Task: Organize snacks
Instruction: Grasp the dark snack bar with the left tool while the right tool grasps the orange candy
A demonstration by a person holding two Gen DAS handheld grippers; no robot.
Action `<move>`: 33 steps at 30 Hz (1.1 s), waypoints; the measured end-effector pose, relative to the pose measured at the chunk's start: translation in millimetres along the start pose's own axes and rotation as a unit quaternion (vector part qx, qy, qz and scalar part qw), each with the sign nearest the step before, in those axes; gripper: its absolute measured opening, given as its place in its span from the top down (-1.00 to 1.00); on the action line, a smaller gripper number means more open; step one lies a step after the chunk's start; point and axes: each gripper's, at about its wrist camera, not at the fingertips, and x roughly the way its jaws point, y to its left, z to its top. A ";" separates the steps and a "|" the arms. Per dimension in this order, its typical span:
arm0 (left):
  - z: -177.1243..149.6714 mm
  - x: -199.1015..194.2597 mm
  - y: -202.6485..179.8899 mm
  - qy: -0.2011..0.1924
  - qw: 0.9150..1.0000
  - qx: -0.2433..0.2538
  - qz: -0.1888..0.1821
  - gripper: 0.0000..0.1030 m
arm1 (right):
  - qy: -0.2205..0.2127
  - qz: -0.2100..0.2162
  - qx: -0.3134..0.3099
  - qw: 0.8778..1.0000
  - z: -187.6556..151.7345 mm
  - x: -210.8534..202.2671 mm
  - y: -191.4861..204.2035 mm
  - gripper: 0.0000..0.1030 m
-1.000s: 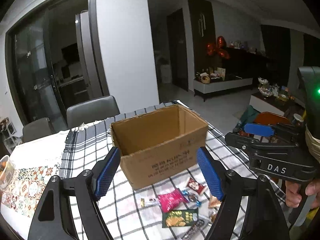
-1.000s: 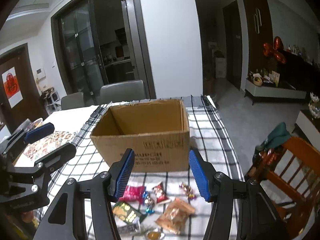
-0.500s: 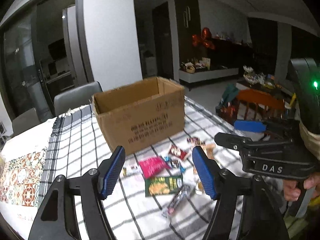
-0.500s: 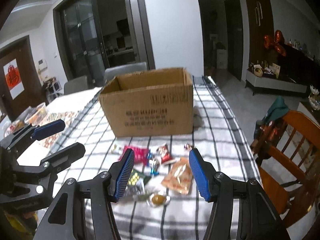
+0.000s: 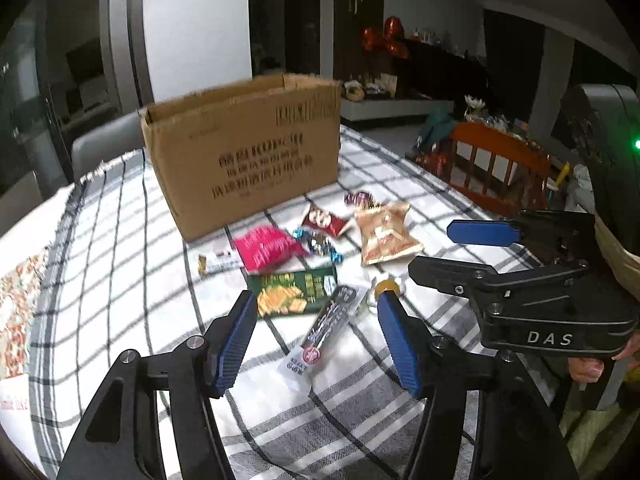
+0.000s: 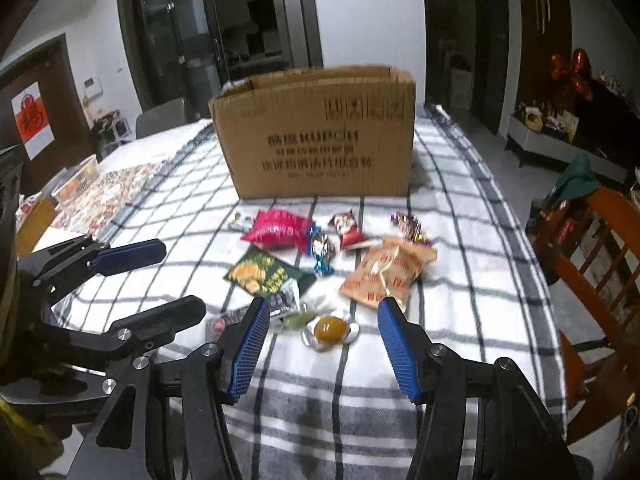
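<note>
An open cardboard box (image 5: 248,160) (image 6: 320,140) stands on the checked tablecloth (image 6: 460,280). In front of it lie a pink bag (image 6: 278,230), a green bag (image 5: 292,290), a small red packet (image 6: 348,228), a tan bag (image 6: 386,274) and wrapped candies (image 6: 322,252). My left gripper (image 5: 316,298) hovers low over a silver-black bar wrapper (image 5: 328,328); its jaws are closing and grip nothing. My right gripper (image 6: 322,304) is open above a yellow sweet in clear wrap (image 6: 329,328). Each gripper also shows in the other's view: the right gripper (image 5: 432,249), the left gripper (image 6: 183,277).
A wooden chair (image 6: 592,260) stands at the table's right edge, with a grey chair (image 5: 104,140) behind the box. A patterned mat (image 6: 108,196) and a plastic container (image 6: 76,180) lie at the far left. A hand (image 5: 588,368) holds the right gripper's handle.
Both grippers have come down and tilted toward the snacks, which now fill the middle of each view. The left jaws have narrowed. The right jaws keep their width.
</note>
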 end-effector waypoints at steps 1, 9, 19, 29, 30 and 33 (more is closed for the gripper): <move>-1.3 4.5 0.4 0.007 1.000 -0.002 -0.004 -0.13 | 0.005 0.001 0.002 1.000 -0.8 3.3 -0.5 -0.11; -9.3 34.7 -3.8 0.058 0.998 0.005 -0.028 -0.03 | 0.044 0.016 -0.003 0.999 -10.1 29.6 -3.9 0.02; -15.5 59.9 -1.3 0.089 0.995 -0.006 -0.047 0.06 | 0.065 0.032 -0.022 0.997 -11.0 51.3 -3.2 0.21; -18.7 76.9 2.4 0.104 0.994 -0.004 -0.040 0.22 | 0.076 0.032 -0.034 0.996 -12.9 65.0 -1.4 0.32; -18.8 78.1 2.5 0.104 0.994 -0.005 -0.039 0.22 | 0.075 0.031 -0.036 0.996 -12.8 65.8 -1.0 0.32; -18.9 80.2 4.2 0.106 0.994 -0.010 -0.038 0.27 | 0.075 0.031 -0.034 0.996 -12.0 67.7 -1.0 0.32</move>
